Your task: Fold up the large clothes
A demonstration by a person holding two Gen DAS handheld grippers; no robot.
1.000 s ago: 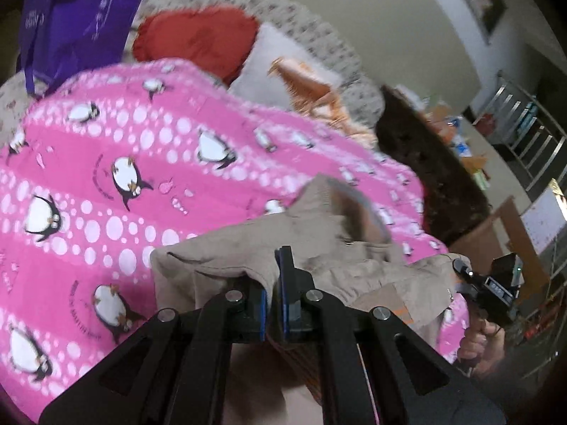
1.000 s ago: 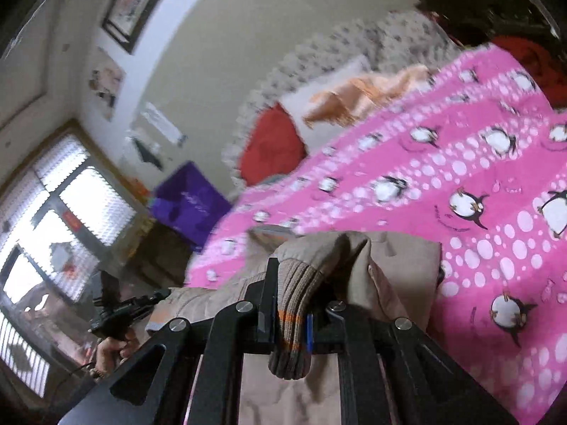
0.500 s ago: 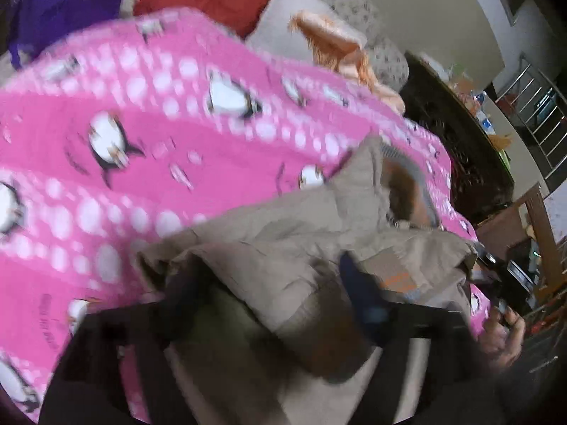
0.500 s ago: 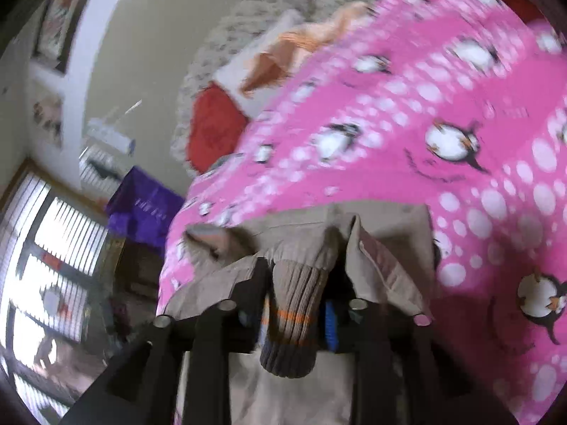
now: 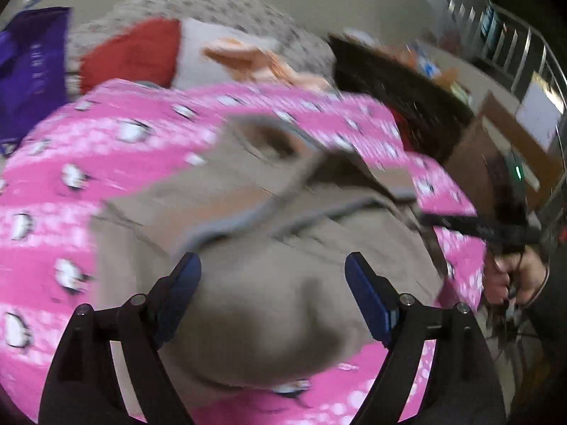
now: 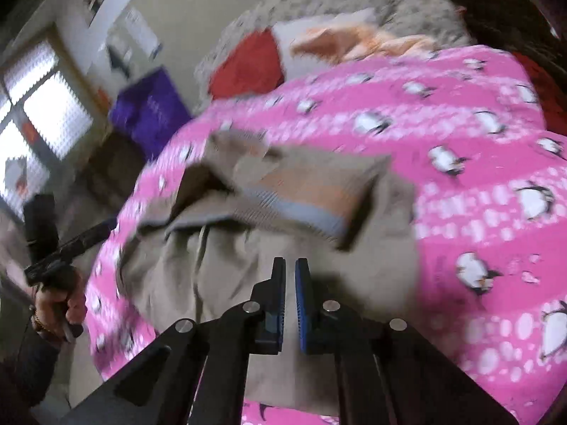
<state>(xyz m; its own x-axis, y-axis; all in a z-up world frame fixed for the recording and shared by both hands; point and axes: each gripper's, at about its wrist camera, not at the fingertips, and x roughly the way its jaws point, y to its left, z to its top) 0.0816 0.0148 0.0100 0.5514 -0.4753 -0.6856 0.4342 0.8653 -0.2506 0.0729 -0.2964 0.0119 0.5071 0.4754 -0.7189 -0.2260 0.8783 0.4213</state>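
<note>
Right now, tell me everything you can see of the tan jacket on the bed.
The tan jacket is khaki, woven-looking cloth with a ribbed knit band striped grey and orange. It lies loosely folded and rumpled on the pink penguin blanket, the ribbed band turned up on top. In the left wrist view the left tool hangs open above it, the pads not touching the cloth. The right tool is shut with nothing between its pads. Motion blur hides any zip or pockets.

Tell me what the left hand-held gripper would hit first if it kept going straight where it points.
Most likely the tan jacket. The left hand-held gripper stands open and points down at the jacket's bulging cloth on the pink blanket, with nothing seen in between. The picture is blurred, so the gap is unclear.
</note>
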